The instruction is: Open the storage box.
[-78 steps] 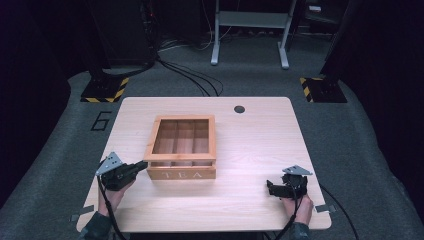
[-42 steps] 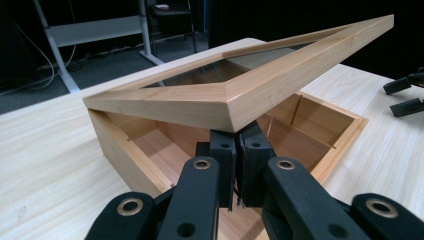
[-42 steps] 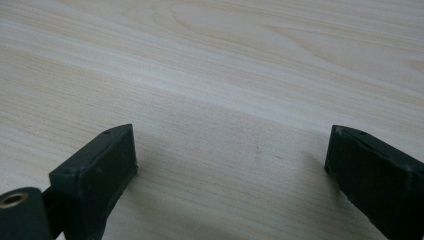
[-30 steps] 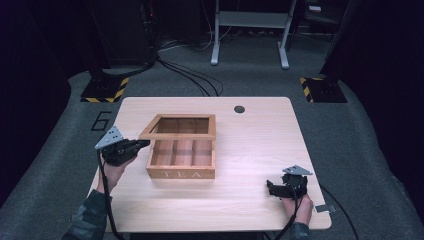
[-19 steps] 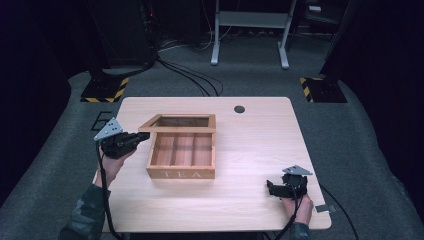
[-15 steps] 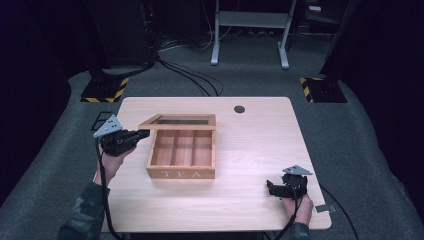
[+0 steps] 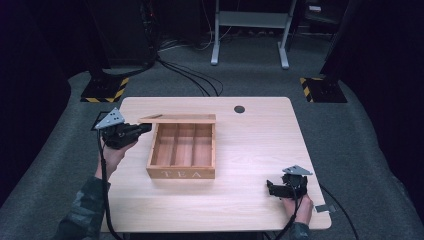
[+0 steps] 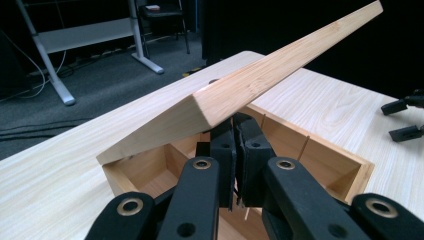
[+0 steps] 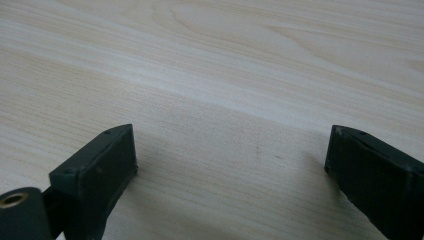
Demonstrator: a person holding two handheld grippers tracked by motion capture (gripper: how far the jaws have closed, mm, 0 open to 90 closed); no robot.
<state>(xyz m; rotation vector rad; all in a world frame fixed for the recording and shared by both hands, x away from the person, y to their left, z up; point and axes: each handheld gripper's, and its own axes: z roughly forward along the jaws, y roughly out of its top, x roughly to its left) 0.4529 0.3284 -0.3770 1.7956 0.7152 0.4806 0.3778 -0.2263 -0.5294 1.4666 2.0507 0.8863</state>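
A wooden tea box [image 7: 182, 172] marked "TEA" sits mid-table with three compartments showing. Its lid [image 7: 177, 119] is hinged at the far side and stands raised, nearly edge-on from above. My left gripper [image 7: 146, 128] is at the box's left side, its jaws shut together and tucked under the lid's left edge. In the left gripper view the lid [image 8: 280, 70] slopes over the shut gripper [image 8: 235, 125], hiding its tips above the open box [image 8: 320, 160]. My right gripper [image 7: 270, 187] rests open on the table's near right corner, with bare wood between its fingers [image 9: 230, 150].
The light wooden table [image 7: 250, 145] has a round cable hole [image 7: 239, 109] near its far edge. Grey carpet surrounds it, with cables, a metal frame and two yellow-black striped bases beyond. The right gripper [image 8: 395, 120] appears far off in the left gripper view.
My left gripper has moved from the box's near left corner back and up along its left side, and the lid has swung from flat to raised. The right gripper has stayed still.
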